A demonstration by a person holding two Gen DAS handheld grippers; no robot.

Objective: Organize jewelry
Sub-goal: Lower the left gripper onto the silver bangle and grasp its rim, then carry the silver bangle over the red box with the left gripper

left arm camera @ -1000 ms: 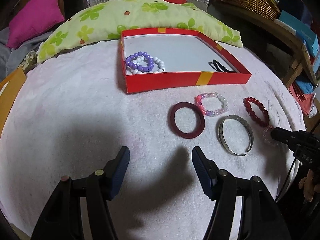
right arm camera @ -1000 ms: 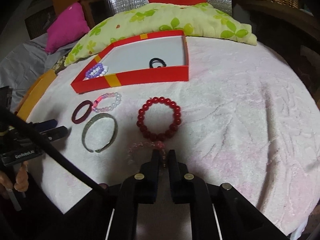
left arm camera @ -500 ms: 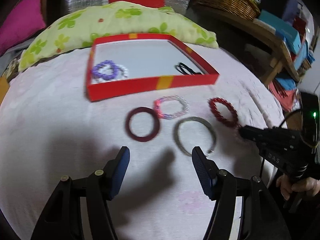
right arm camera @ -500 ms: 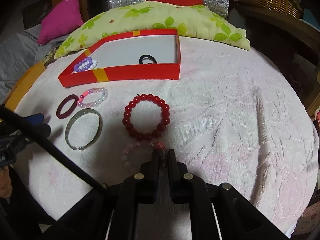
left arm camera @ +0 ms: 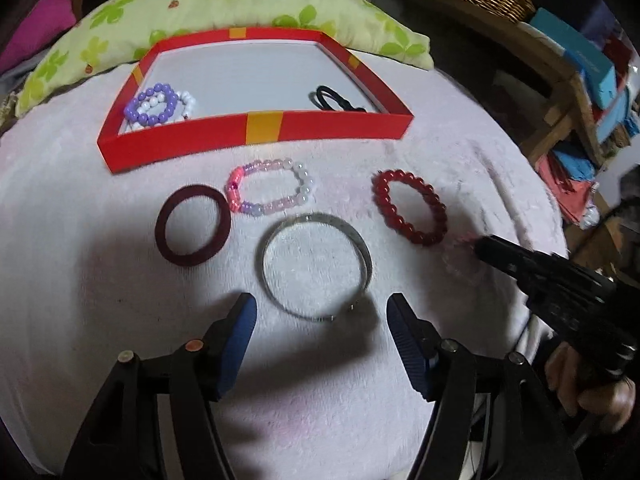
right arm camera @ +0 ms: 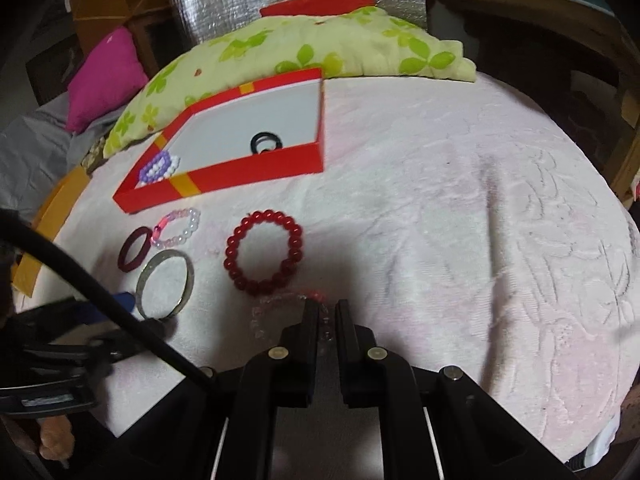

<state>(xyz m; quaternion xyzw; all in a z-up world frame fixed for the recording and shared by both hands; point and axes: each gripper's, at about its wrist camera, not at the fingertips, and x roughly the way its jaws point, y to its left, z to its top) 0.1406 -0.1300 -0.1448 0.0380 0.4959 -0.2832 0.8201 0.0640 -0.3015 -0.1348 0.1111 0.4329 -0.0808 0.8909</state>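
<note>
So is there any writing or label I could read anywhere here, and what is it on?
None can be read.
Right hand-held gripper: raised lettering on its body, too blurred to read.
Left hand-held gripper's label: too small and blurred.
Red box, bracelets, blue boxes on the shelf: no text visible.
</note>
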